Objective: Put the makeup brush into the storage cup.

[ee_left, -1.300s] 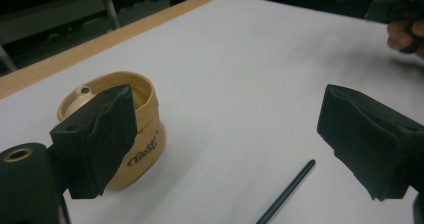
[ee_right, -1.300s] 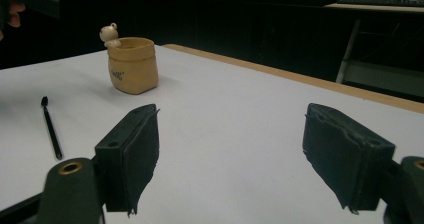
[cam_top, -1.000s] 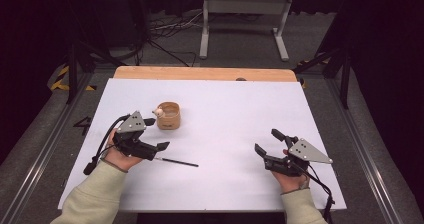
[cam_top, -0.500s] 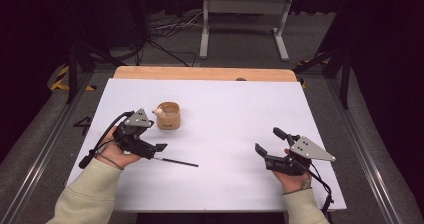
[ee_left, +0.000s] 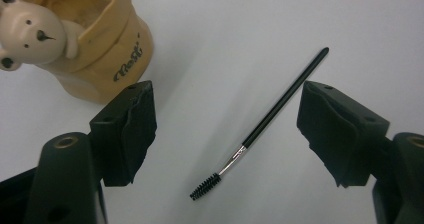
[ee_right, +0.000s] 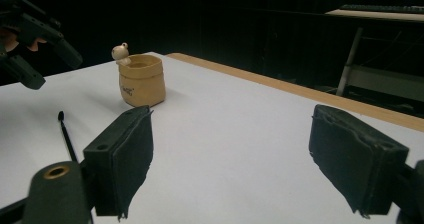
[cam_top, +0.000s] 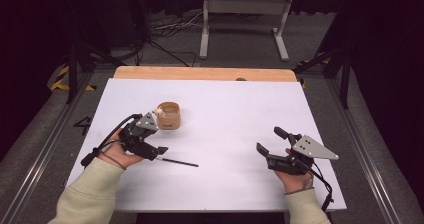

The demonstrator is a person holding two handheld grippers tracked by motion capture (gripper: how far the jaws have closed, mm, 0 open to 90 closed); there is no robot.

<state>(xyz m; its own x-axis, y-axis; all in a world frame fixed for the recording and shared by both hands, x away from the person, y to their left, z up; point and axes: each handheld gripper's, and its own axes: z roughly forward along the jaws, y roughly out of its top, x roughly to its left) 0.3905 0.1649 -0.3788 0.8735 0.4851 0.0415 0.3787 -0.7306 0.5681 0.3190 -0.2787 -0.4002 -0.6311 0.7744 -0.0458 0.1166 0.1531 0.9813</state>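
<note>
A thin black brush (cam_top: 177, 161) lies flat on the white table, left of centre. In the left gripper view its bristle end points towards me, and the handle (ee_left: 272, 116) runs up to the right. My left gripper (ee_left: 226, 91) hovers over it with the brush between its jaws, untouched. The jaws have just been closing but stand open. A tan cup with a small bear on its rim (cam_top: 169, 115) stands just behind the left gripper (cam_top: 155, 146). My right gripper (cam_top: 268, 139) rests low at the right, open, with nothing between its jaws (ee_right: 230, 114).
The white table top (cam_top: 225, 99) ends in a wooden strip (cam_top: 200, 74) at the back. Beyond it on the floor are a metal stand (cam_top: 240, 14) and cables. In the right gripper view the cup (ee_right: 141, 81), the brush (ee_right: 66, 131) and the left gripper (ee_right: 52, 69) show.
My left gripper has tipped and shifted a little towards the cup, over the brush. The right gripper has barely moved.
</note>
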